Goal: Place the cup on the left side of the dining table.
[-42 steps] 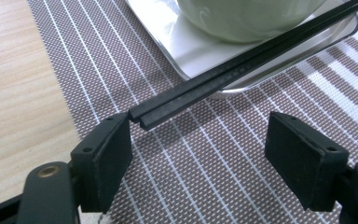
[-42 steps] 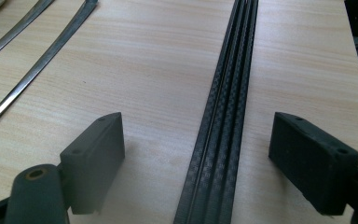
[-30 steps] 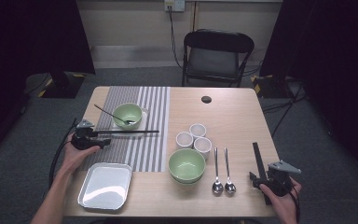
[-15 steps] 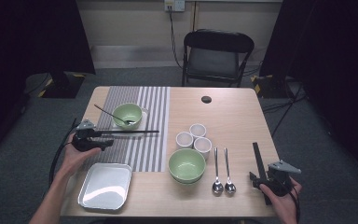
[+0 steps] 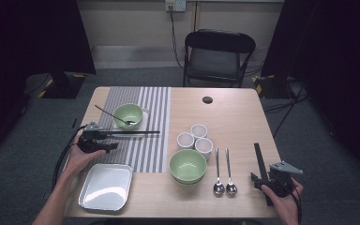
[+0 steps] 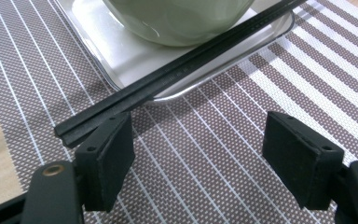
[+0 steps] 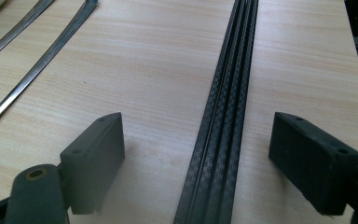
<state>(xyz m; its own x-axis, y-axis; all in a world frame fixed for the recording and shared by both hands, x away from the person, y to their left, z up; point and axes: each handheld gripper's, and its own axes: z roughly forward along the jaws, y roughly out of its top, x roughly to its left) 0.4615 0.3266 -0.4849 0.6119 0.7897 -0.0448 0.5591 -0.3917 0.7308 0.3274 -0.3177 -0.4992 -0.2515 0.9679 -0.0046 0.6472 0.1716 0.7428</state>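
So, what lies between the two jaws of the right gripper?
In the right gripper view, a pair of black chopsticks lies on the wooden table between the open jaws of the right gripper; neither pad touches it.

The table (image 5: 225, 117) is evenly lit from overhead while the room around it falls into deep darkness at both sides. The high view is soft and a little grainy. Both gripper views are sharper up close; the metal tray (image 6: 121, 60) shows mild glare, and soft shadows lie under the black pads (image 7: 95, 161). Far edges blur slightly.
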